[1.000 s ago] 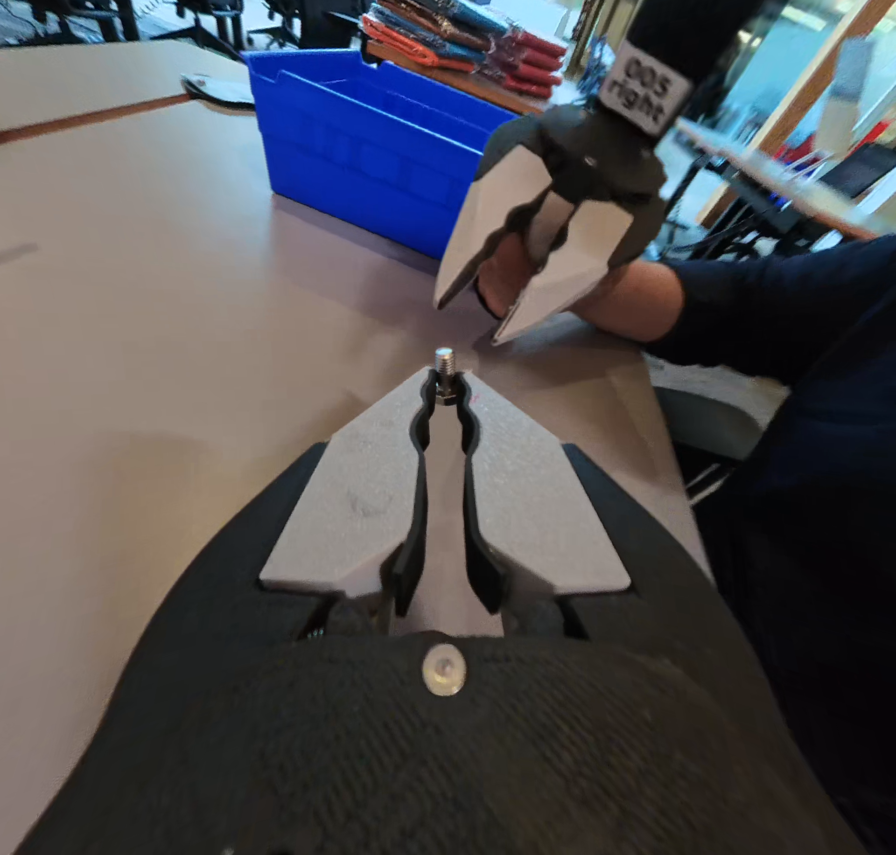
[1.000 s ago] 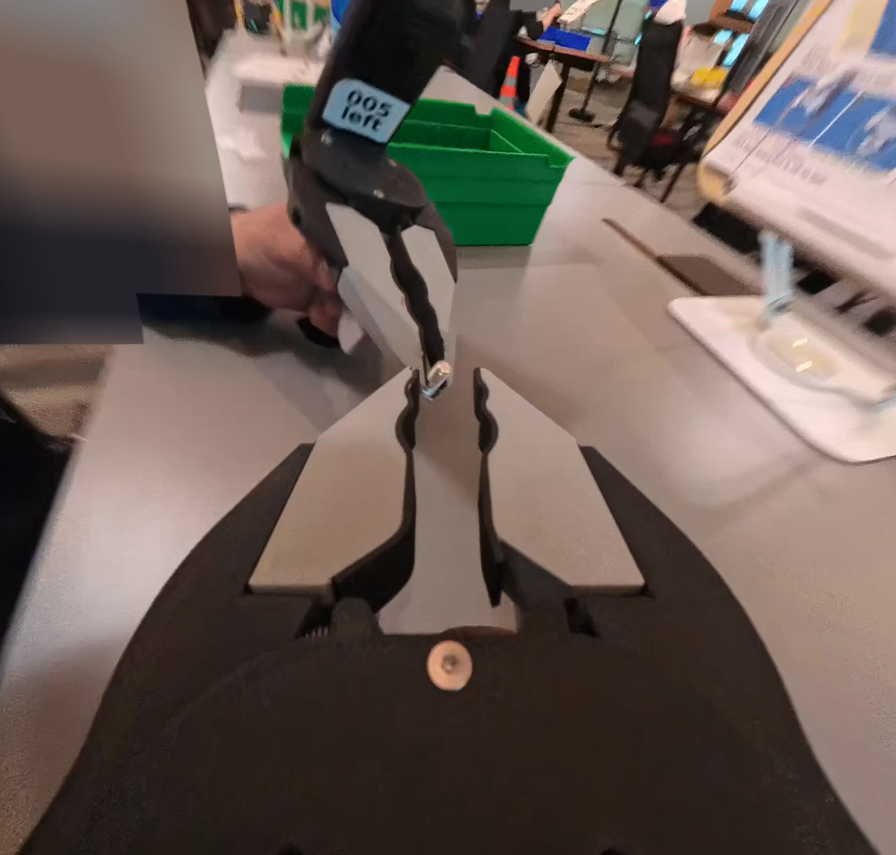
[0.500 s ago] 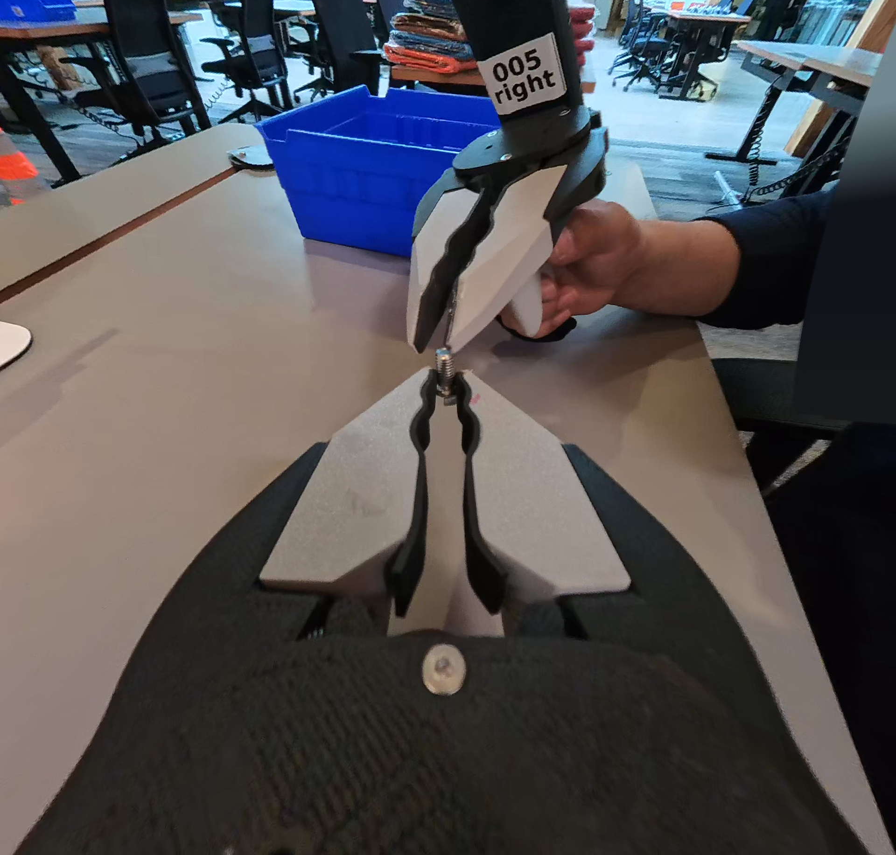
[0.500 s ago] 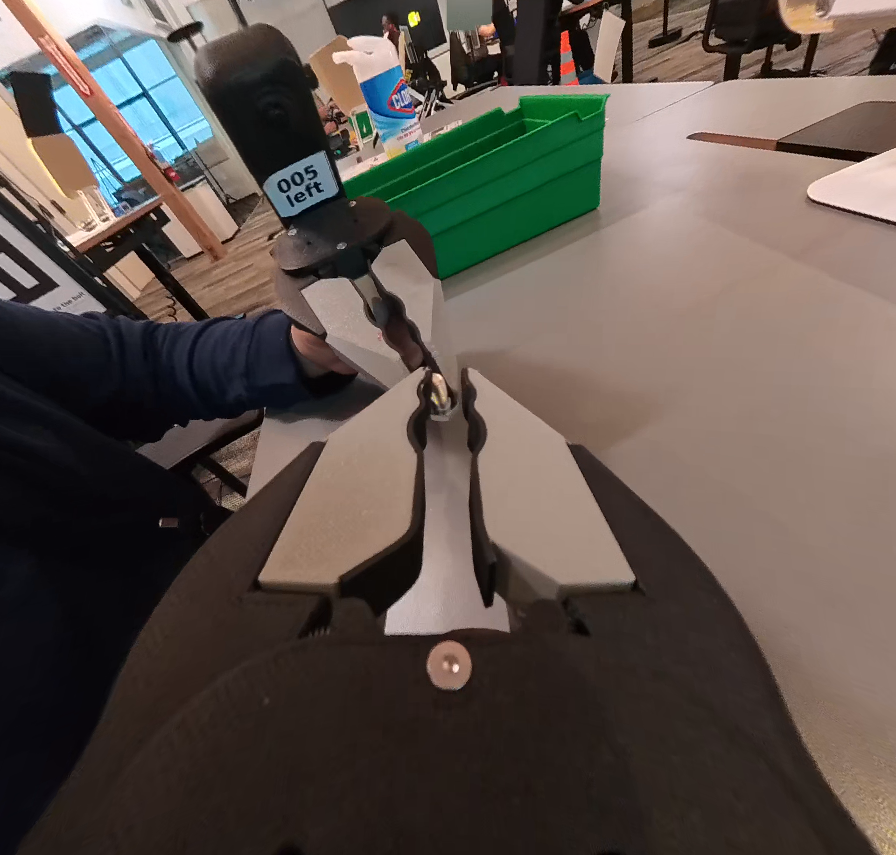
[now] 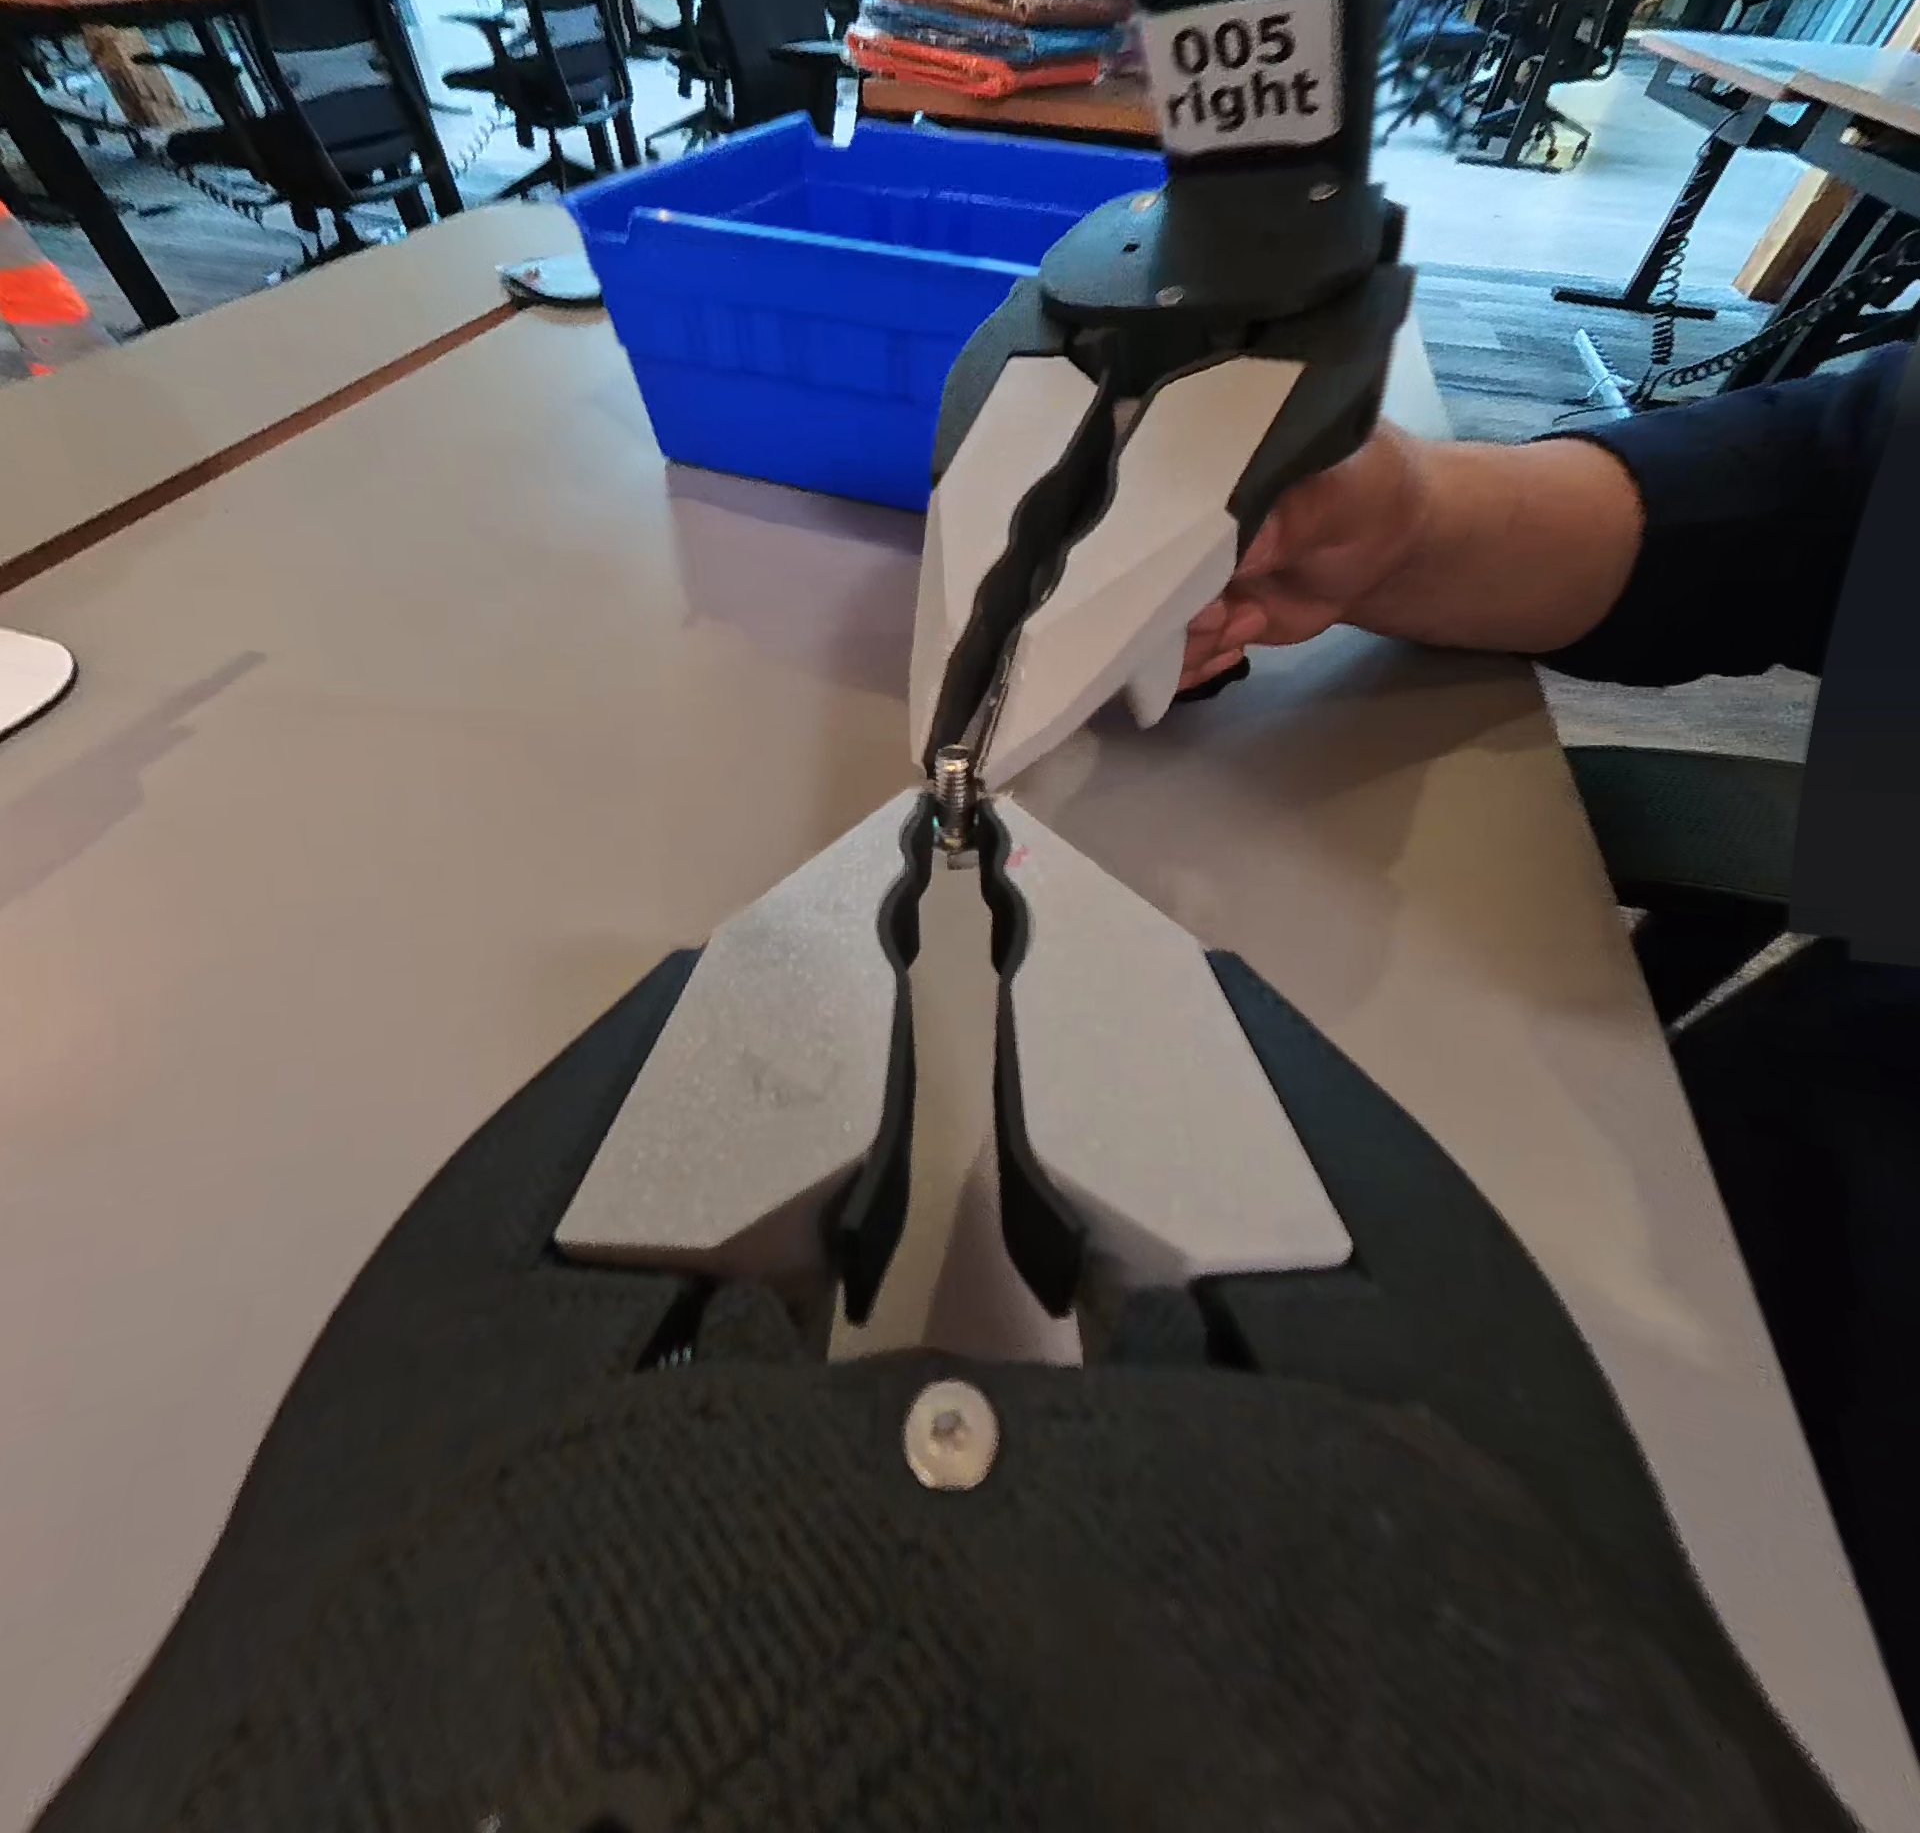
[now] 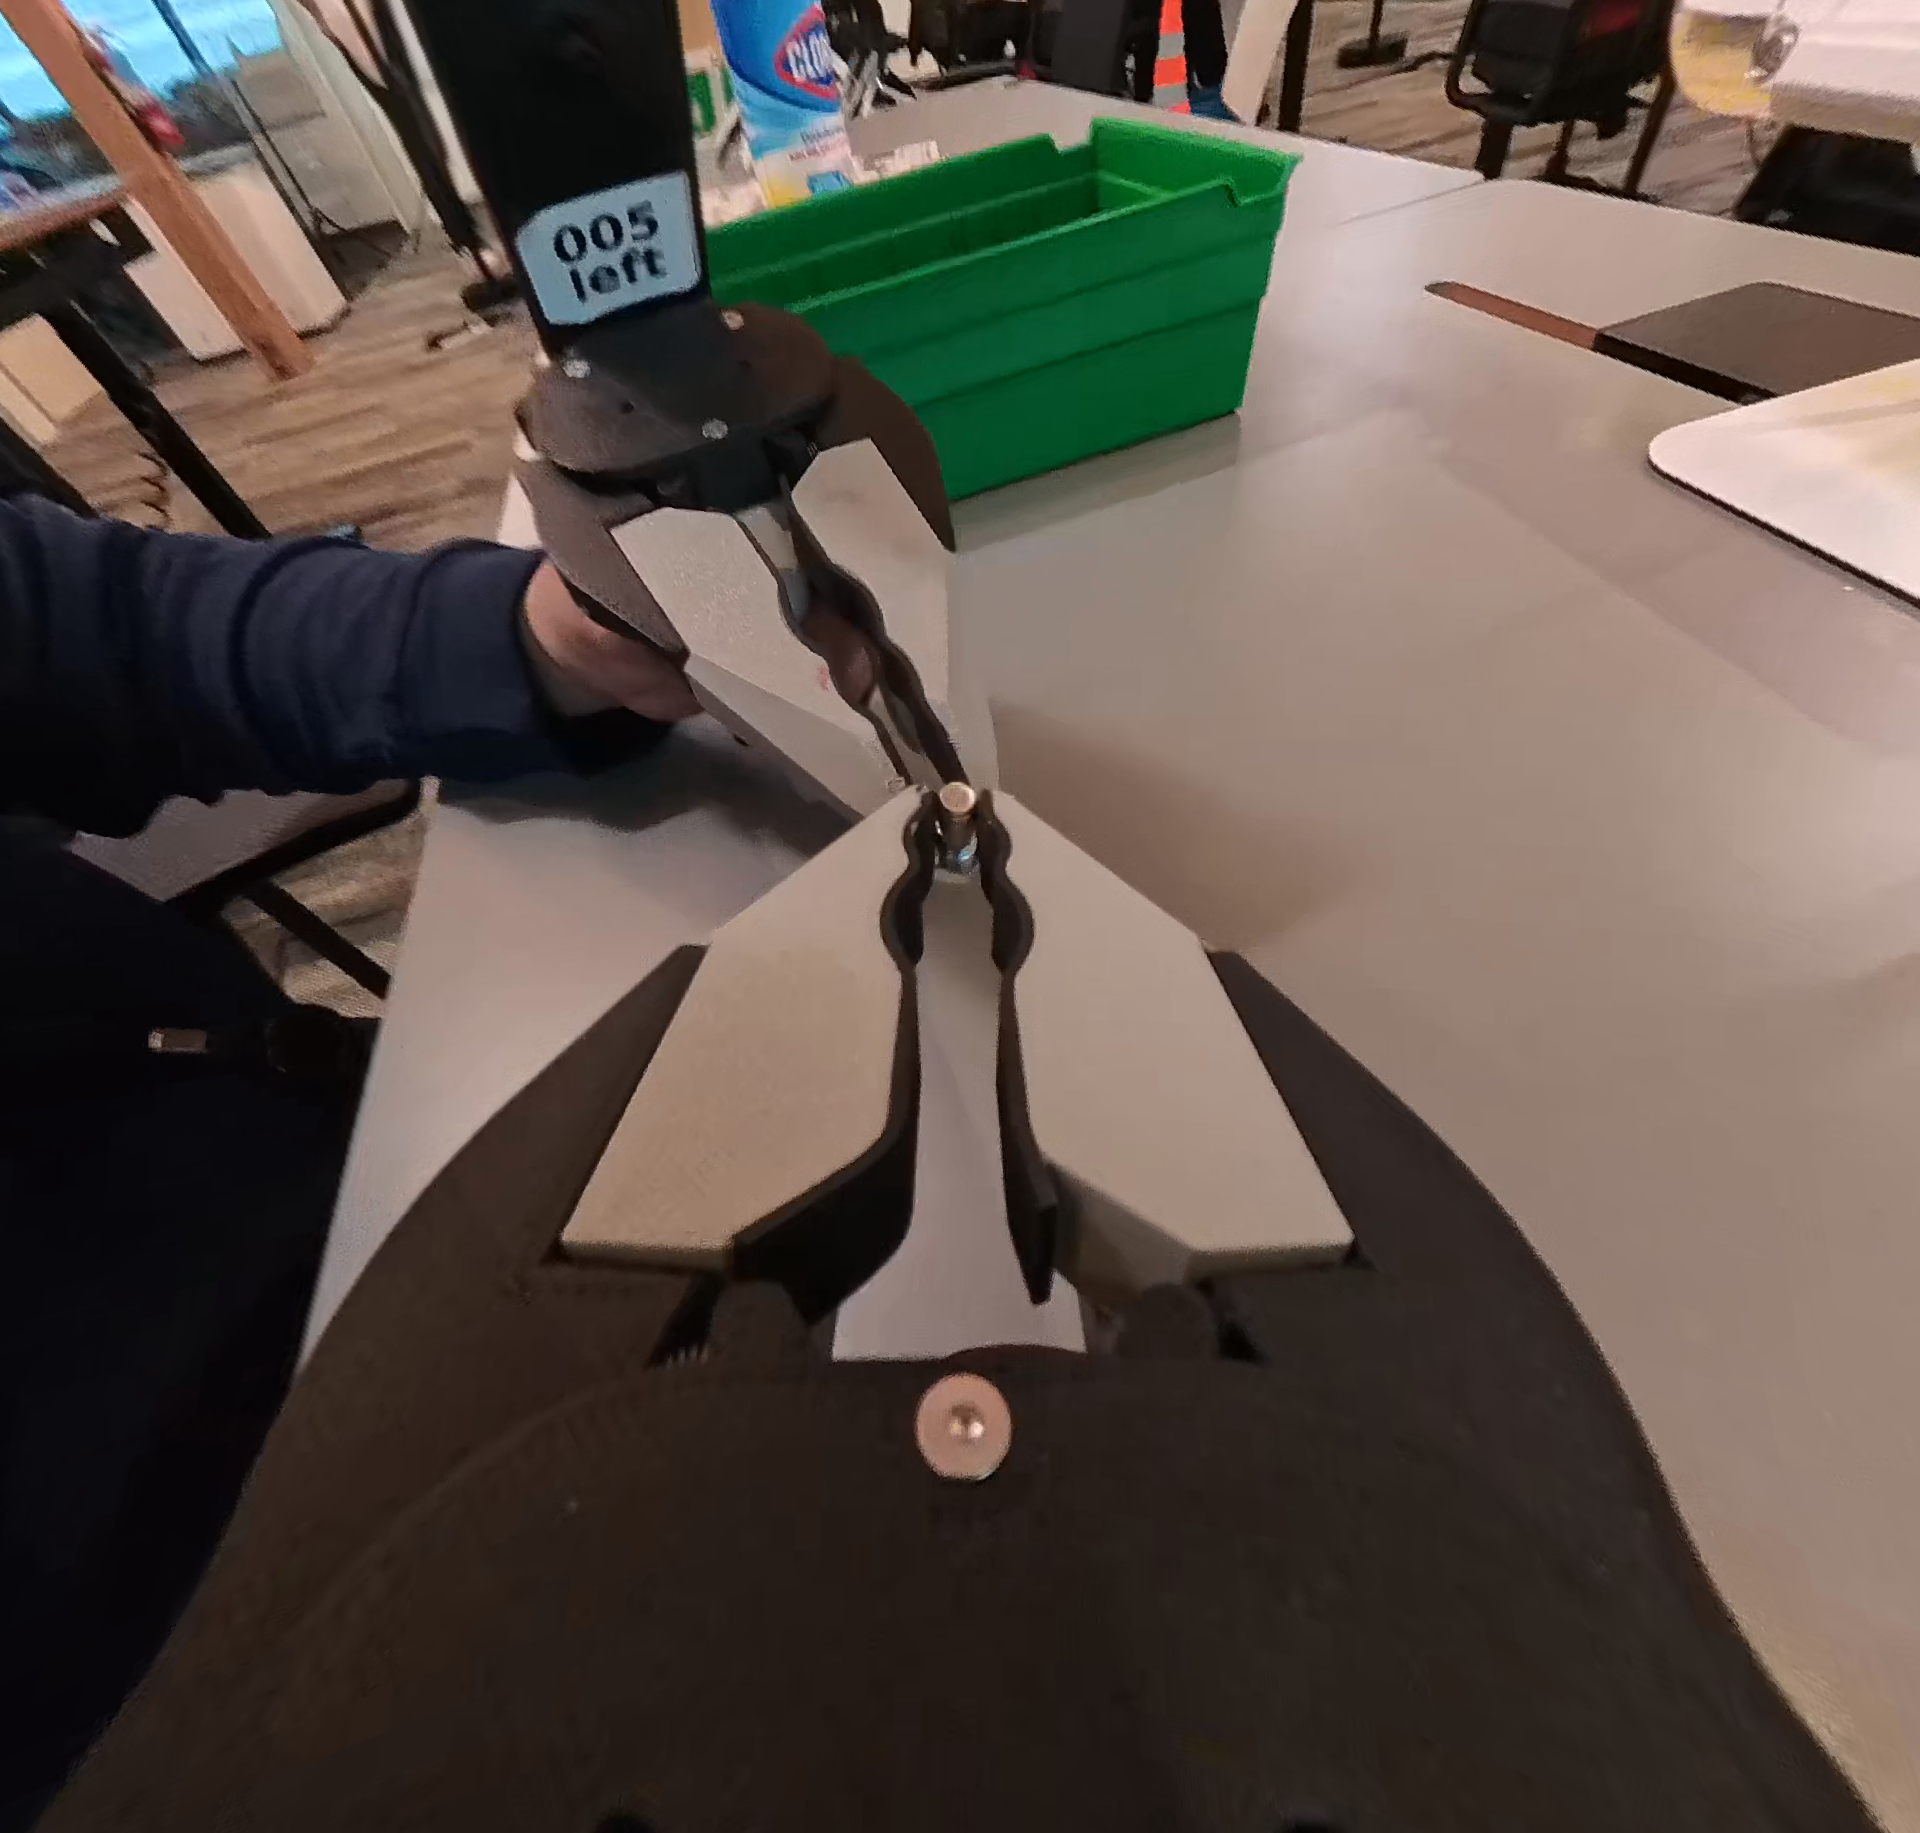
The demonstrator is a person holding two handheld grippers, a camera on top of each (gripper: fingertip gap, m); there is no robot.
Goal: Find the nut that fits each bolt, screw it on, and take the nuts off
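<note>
While left tongs (image 5: pixel 954 827) pinch the threaded steel bolt (image 5: pixel 952 784), right tongs (image 6: pixel 954 843) clamp its nut (image 6: pixel 958 856)

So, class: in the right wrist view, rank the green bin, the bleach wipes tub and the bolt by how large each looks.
1. green bin
2. bleach wipes tub, partly hidden and farther off, so its true size is unsure
3. bolt, nearest the camera yet plainly smallest

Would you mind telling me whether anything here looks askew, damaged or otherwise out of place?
Nothing stands out. The left gripper is shut on the bolt, whose threaded end points at the right gripper. The blue bin and green bin sit upright on the table, with nothing spilled or broken in view.
</note>
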